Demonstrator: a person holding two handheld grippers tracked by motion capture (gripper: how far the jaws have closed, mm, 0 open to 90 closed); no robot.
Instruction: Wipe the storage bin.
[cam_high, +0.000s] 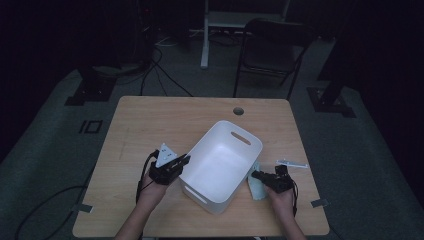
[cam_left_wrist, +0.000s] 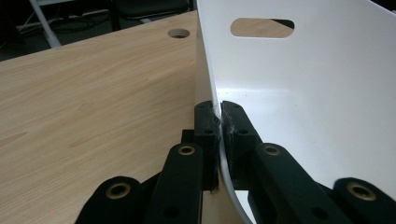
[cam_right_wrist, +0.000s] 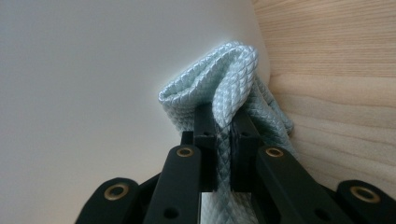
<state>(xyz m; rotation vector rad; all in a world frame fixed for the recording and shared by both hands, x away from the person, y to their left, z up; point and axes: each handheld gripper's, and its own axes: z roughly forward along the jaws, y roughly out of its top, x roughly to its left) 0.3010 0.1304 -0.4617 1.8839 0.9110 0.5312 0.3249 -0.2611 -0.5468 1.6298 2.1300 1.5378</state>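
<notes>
Cloth (cam_right_wrist: 224, 88), pale blue and quilted, is pinched between the closed jaws of the right tool (cam_high: 263, 176) and pressed against the outer wall of the white bin (cam_high: 200, 150) at its 4 o'clock side, seemingly for wiping. The bin's 9 o'clock wall is clamped by the left tool (cam_left_wrist: 219, 126), probably to steady it. A small white bracket (cam_high: 291, 163) lies on the worktop (cam_high: 145, 125) just beyond; farther off, at 12 o'clock, stands a chair (cam_high: 272, 50).

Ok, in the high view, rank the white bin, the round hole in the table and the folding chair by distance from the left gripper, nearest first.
1. White bin: its near-left wall is clamped in the left gripper.
2. Round hole: in the tabletop, beyond the bin.
3. Folding chair: on the floor past the table's far edge.
</notes>
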